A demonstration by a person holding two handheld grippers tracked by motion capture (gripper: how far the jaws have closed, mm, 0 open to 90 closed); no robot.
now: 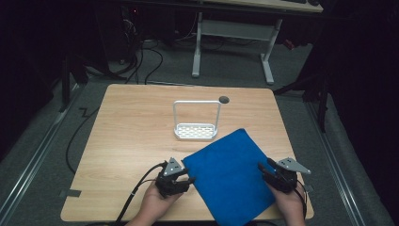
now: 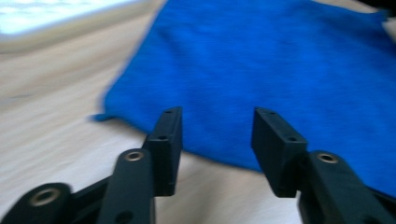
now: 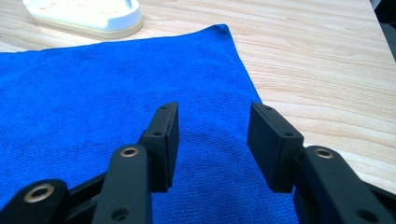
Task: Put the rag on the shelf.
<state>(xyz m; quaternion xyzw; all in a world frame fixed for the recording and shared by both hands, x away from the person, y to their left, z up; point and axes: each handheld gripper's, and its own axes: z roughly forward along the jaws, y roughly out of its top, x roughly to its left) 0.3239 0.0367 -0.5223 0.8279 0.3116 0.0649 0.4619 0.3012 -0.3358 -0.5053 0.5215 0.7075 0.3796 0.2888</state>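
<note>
Blue cloth (image 1: 230, 172) flat on table (image 1: 136, 136); left tool (image 1: 181, 181) at its 9 o'clock, right tool (image 1: 266, 172) at 3, both wide, empty.

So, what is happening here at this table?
A person holds a gripper in each hand beside a blue cloth lying flat on the wooden table. The left gripper is at its left edge, the right gripper at its right edge. Both are open, not gripping yet. A white rack stands behind.

black tongs (image 1: 188, 181), grey plates, trailing cables
</note>
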